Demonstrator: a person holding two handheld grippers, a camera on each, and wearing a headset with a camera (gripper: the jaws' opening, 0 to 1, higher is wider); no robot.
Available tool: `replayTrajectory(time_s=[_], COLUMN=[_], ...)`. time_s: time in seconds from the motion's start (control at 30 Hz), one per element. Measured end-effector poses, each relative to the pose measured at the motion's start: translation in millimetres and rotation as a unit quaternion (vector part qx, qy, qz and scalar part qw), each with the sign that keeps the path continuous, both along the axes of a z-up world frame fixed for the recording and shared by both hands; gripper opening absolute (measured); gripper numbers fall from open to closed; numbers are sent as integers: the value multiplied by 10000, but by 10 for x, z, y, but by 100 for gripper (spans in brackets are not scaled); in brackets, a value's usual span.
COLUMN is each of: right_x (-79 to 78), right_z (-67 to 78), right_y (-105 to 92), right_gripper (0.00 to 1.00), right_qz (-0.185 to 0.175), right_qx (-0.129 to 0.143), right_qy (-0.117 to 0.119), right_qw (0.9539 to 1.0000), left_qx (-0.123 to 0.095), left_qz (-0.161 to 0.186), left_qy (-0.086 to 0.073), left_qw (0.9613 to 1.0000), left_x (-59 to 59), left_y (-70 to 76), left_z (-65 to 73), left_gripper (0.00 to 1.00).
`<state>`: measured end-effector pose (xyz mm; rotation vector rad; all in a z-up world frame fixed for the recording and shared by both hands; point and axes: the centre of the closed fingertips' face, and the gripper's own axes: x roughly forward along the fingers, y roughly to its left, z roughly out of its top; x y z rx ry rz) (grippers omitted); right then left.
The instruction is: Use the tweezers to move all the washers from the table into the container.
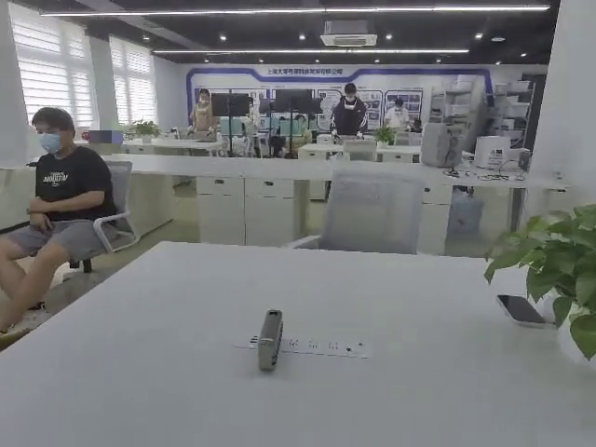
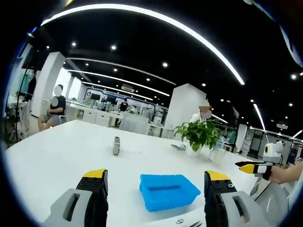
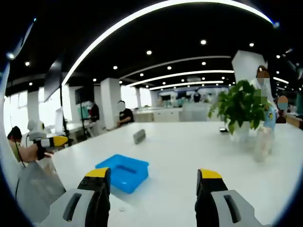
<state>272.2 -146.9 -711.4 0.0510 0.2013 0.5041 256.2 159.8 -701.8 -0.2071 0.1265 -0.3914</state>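
White table is carrying everything. Potted plant is standing at its right edge (as the head view sees it). Blue container is sitting toward the near edge, open side up. Left gripper and right gripper are hovering over the table, jaws standing wide apart and gripping nothing. Tweezers are lying between the container and the near edge, with washers just beside them.

On table: container central; washers and tweezers just before it; small device behind left, plant behind right.
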Motion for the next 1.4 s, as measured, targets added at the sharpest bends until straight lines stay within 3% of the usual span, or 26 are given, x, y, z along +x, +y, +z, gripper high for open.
replayTrajectory(time_s=[0.37, 0.73, 0.9, 1.17, 1.4], right_x=[5, 0, -2, 3, -11], right_z=[-7, 10, -2, -81, -96], right_y=[-32, -30, -67, -135, -186], right_gripper=[72, 71, 71, 74, 74], right_qz=[-10, -50, -95, -150, -243], right_qx=[-6, -34, 74, -53, -161], right_qy=[-24, -18, 72, 198, 261], right_qw=[10000, 10000, 9999, 9997, 9992], left_qx=[92, 46, 0, 74, 283], left_qz=[8, 62, 122, 133, 103], left_qy=[83, 43, 11, 27, 116], left_qw=[9999, 10000, 9999, 9999, 9995], left_x=[-6, -12, -11, -14, -13], left_y=[-1, 29, 60, 55, 39], left_z=[-31, -5, 13, 4, -36], left_gripper=[84, 83, 83, 83, 83])
